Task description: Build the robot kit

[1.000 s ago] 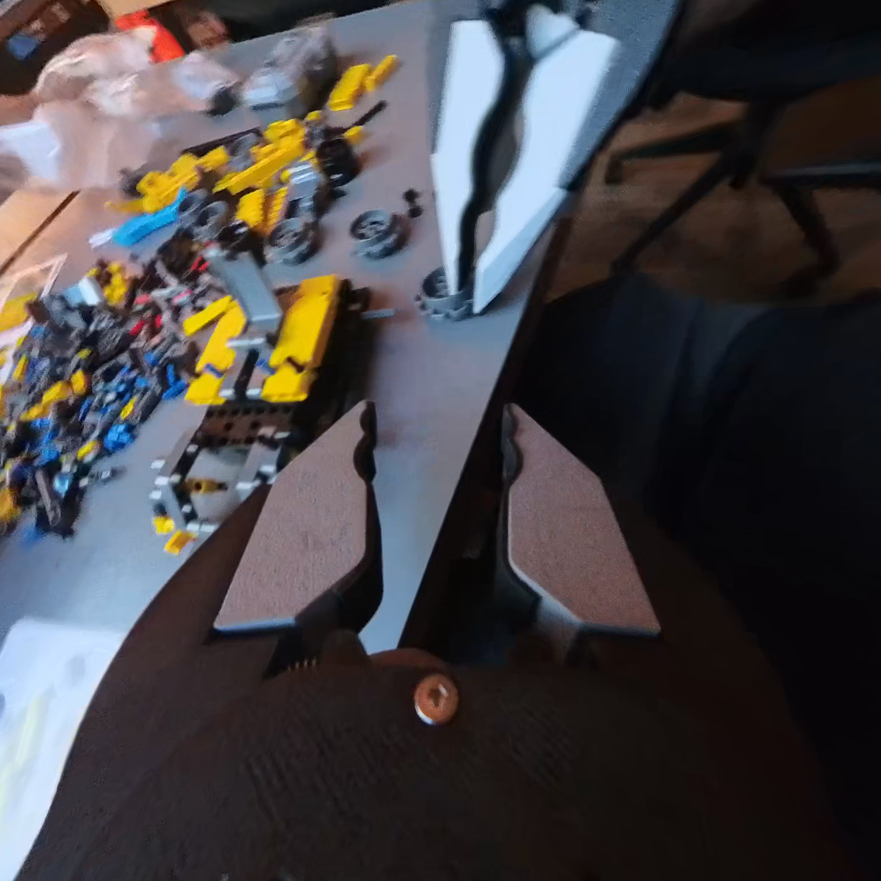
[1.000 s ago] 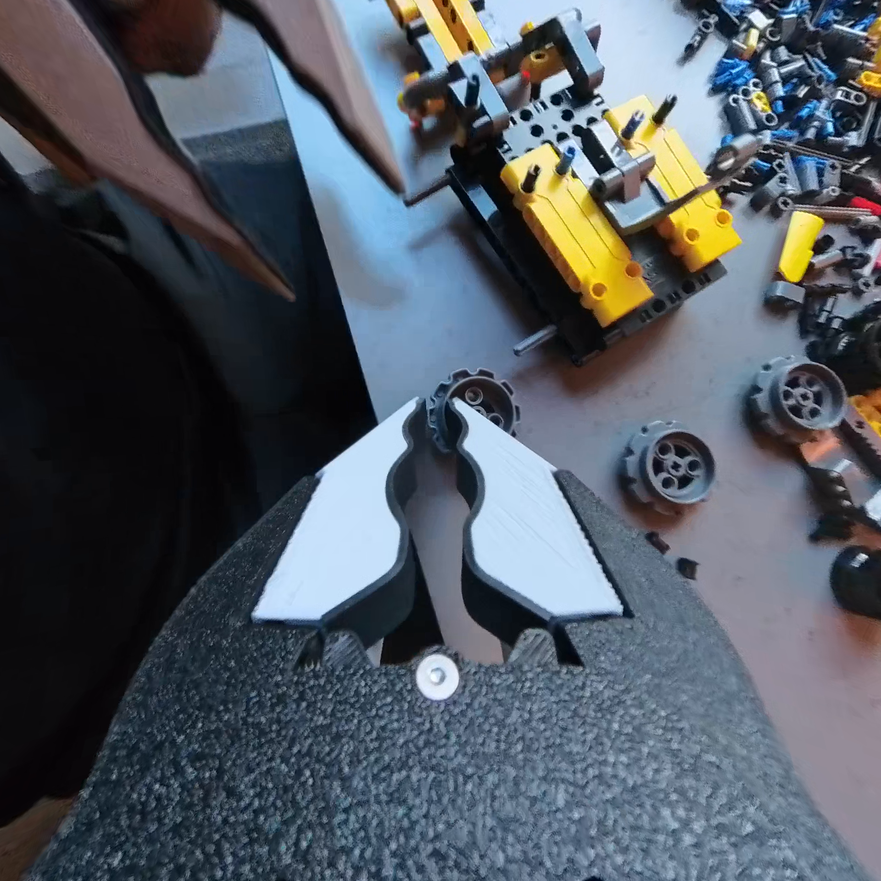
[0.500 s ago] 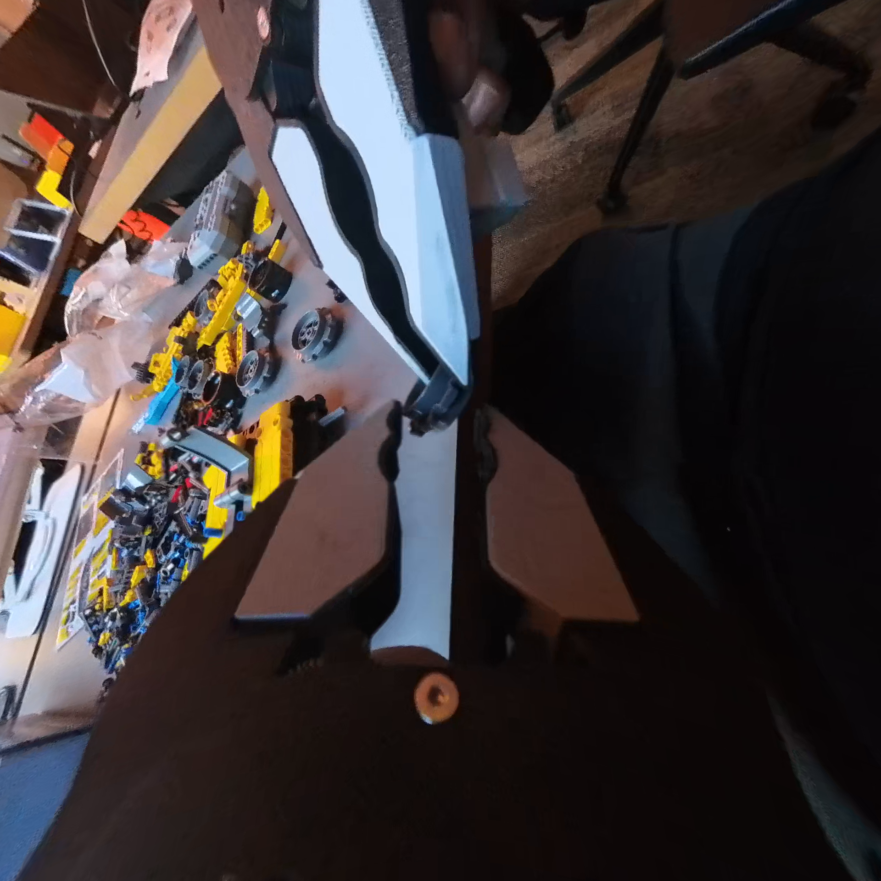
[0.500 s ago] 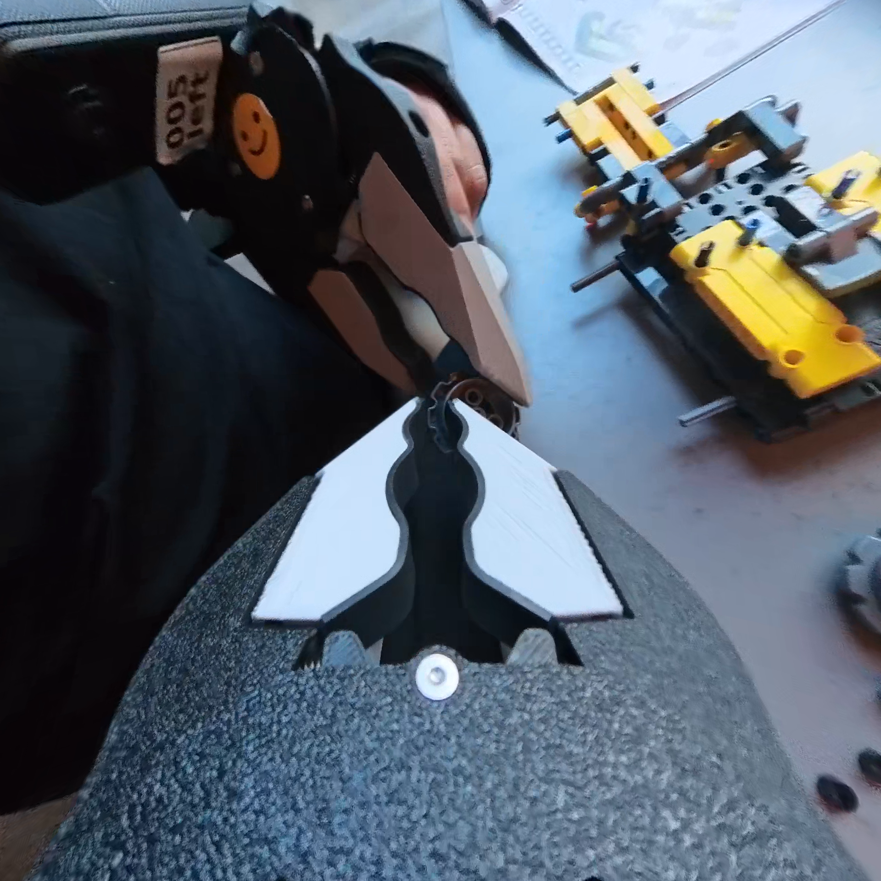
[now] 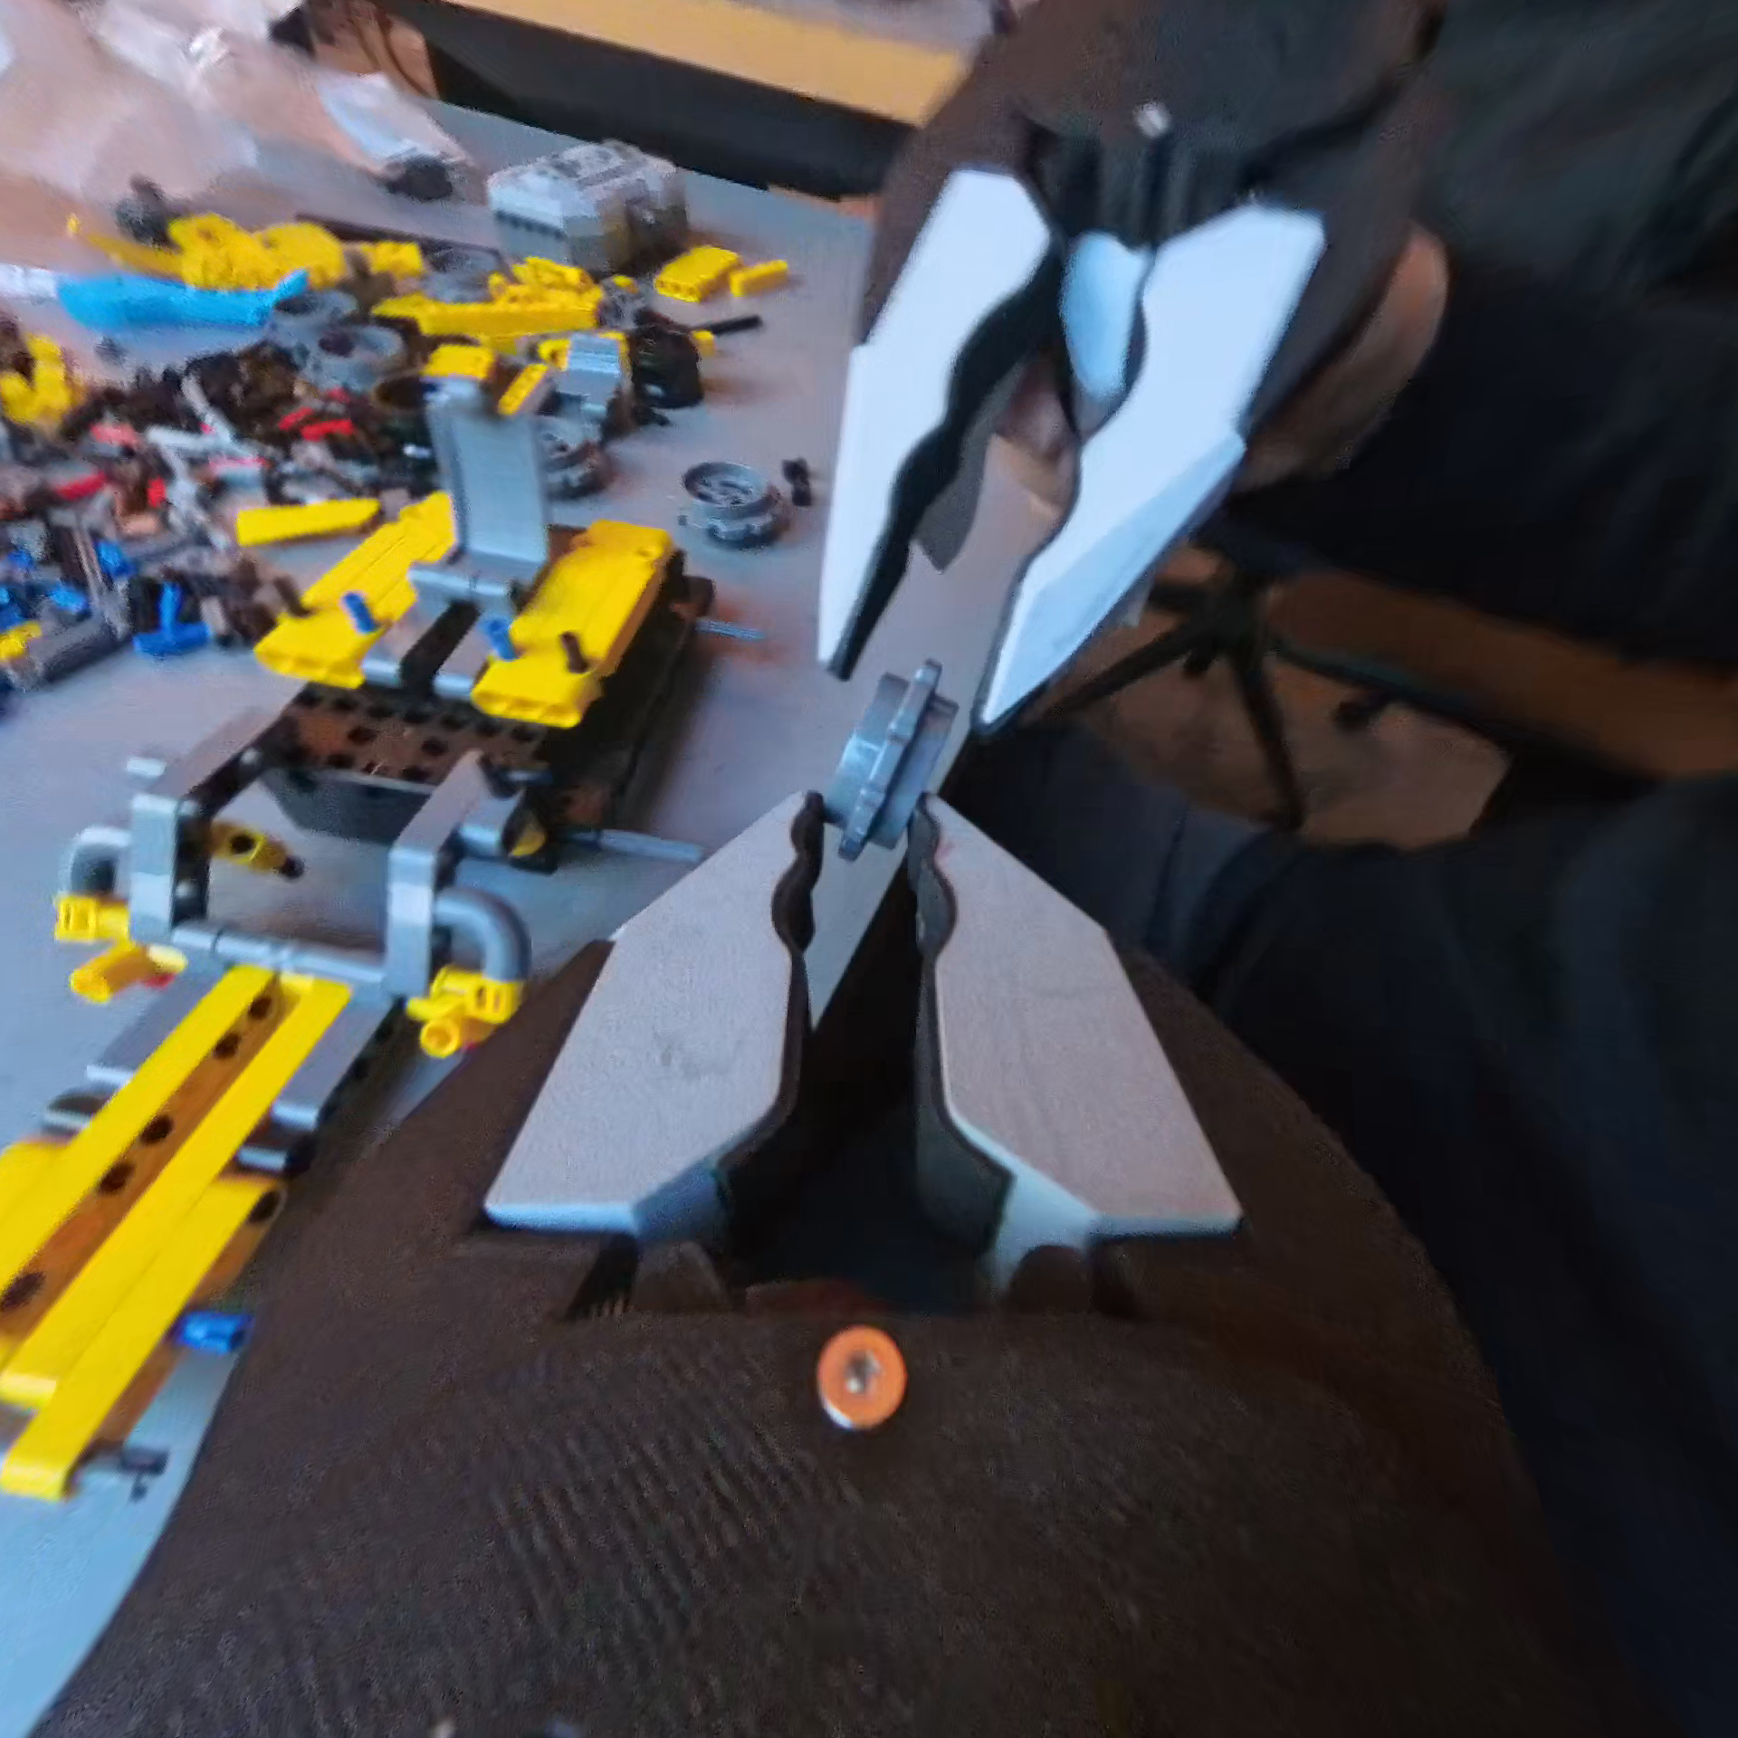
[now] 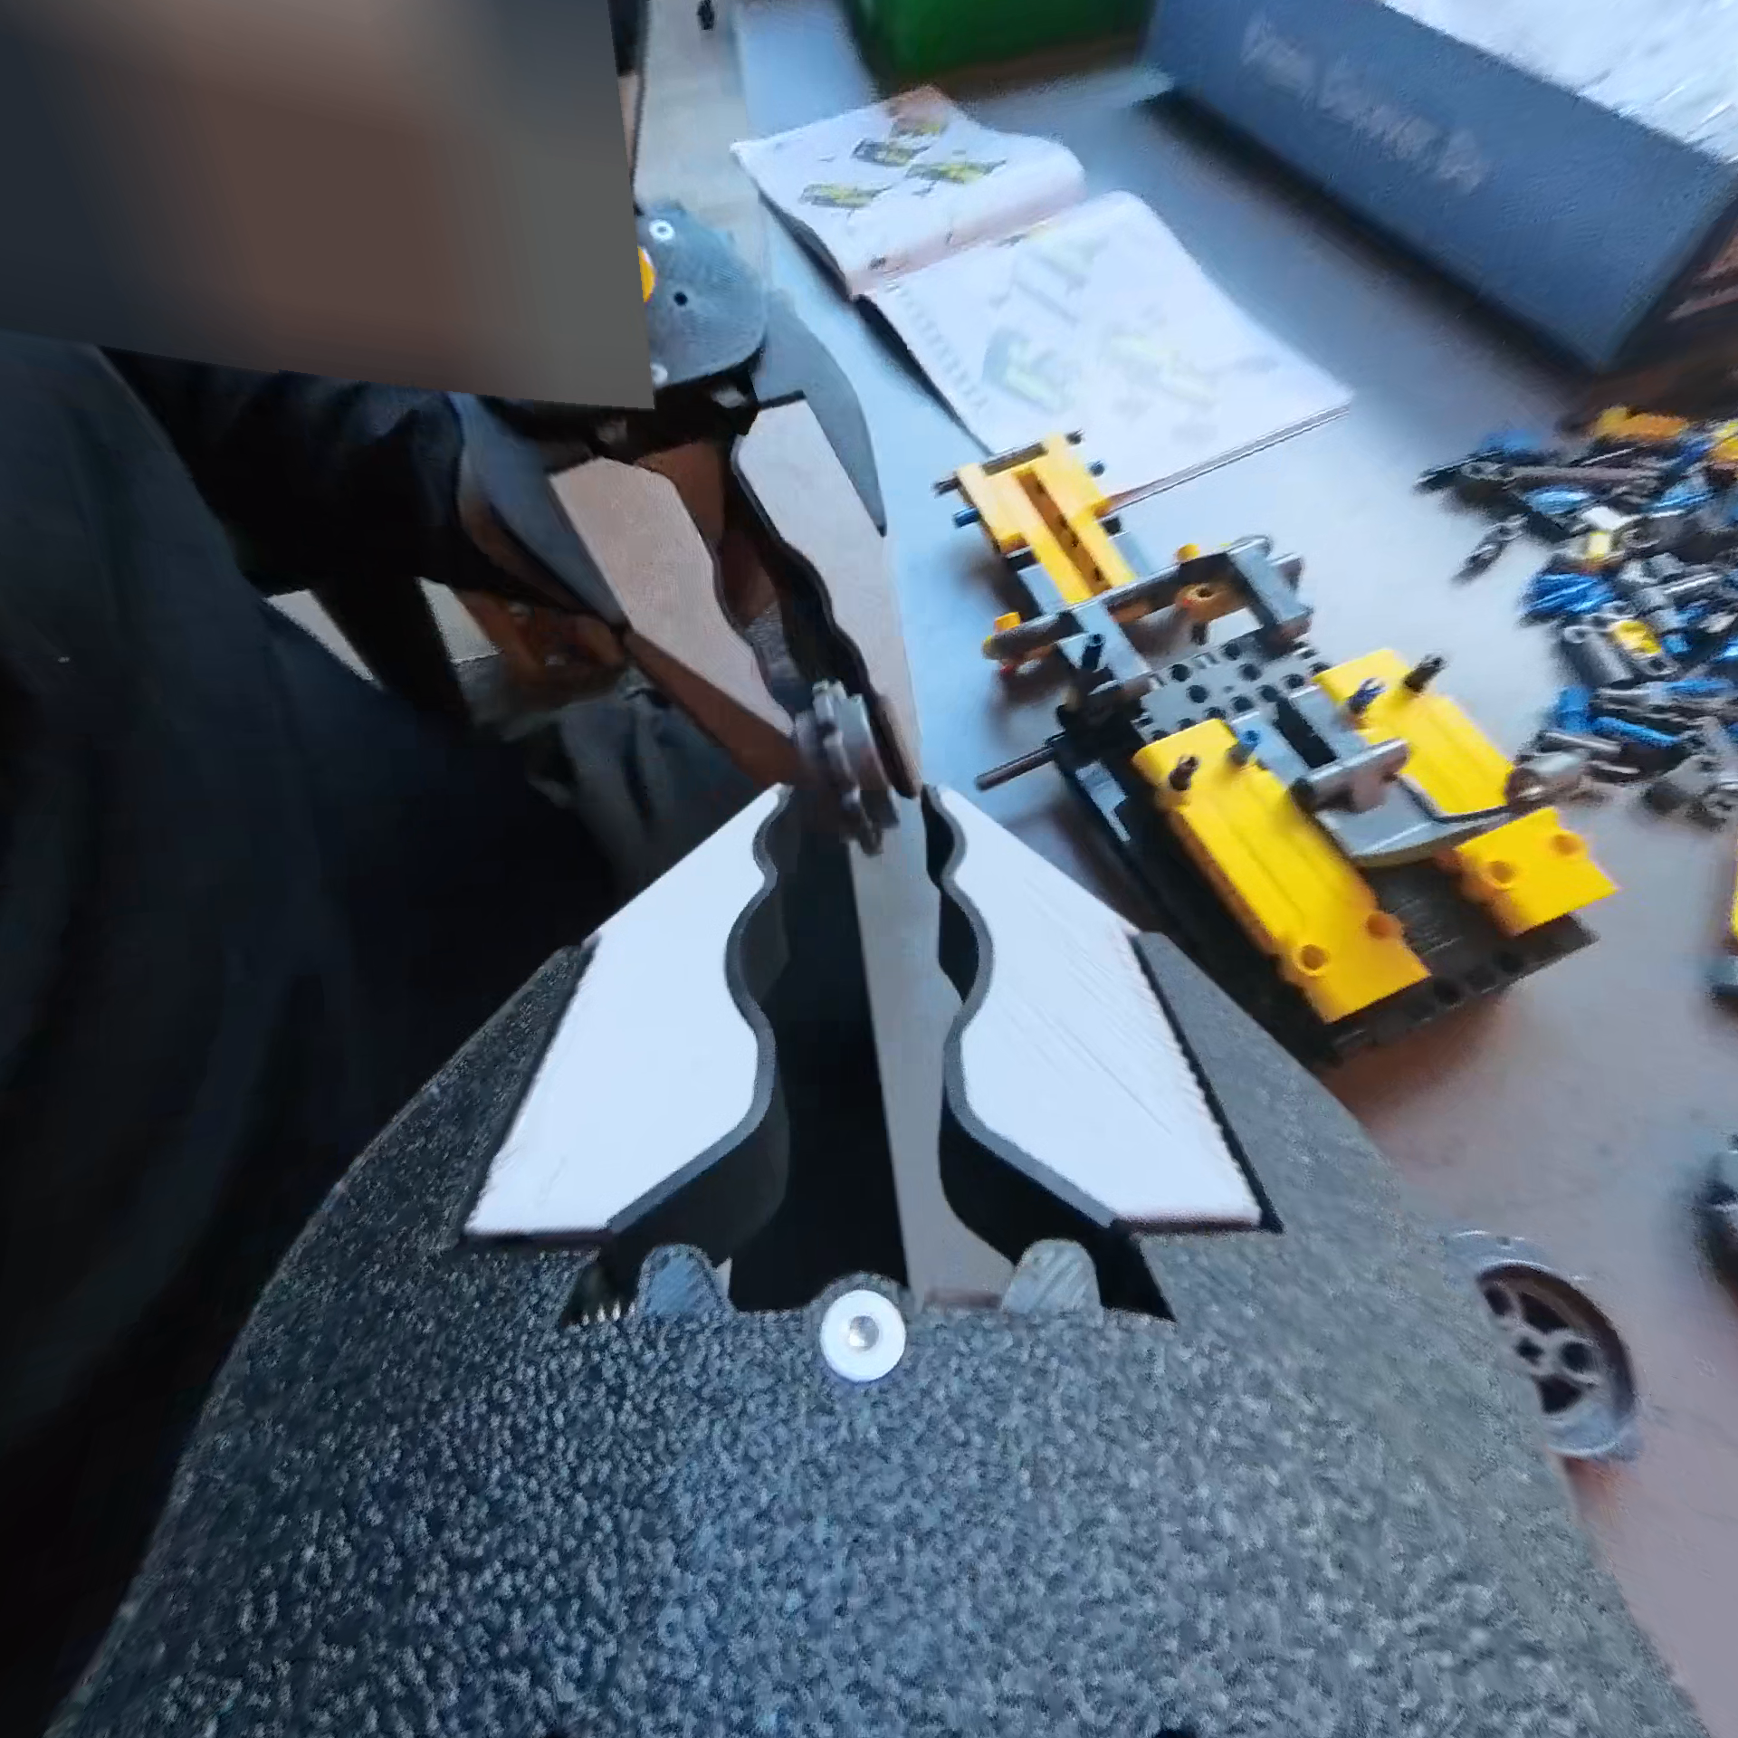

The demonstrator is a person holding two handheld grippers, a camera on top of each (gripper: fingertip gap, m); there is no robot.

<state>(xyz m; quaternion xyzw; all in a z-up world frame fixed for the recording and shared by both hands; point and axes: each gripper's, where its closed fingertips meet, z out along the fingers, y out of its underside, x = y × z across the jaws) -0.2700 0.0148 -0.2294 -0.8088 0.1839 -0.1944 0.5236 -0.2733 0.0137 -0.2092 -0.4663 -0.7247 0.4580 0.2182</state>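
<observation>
L hand-held gripper (image 5: 870, 809) pinches small grey toothed plastic wheel (image 5: 889, 757) above grey worktop (image 5: 781, 696) edge; R hand-held gripper (image 6: 851, 799) spread, tips just beside wheel; yellow-black brick vehicle chassis (image 6: 1317, 846) nearby, wheel-less.

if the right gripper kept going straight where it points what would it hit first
Most likely the gear held by the left gripper: it sits just past the open right gripper, in line with the gap. Depth between them is unclear.

You are at a grey table (image 5: 66, 715) lit by warm light, its edge running beside your dark-clothed lap. Beyond that edge lies a brown wooden floor (image 5: 1392, 799) with the black legs of a chair (image 5: 1251, 649), and a tan-topped desk (image 5: 752, 38) stands behind the table.
</observation>
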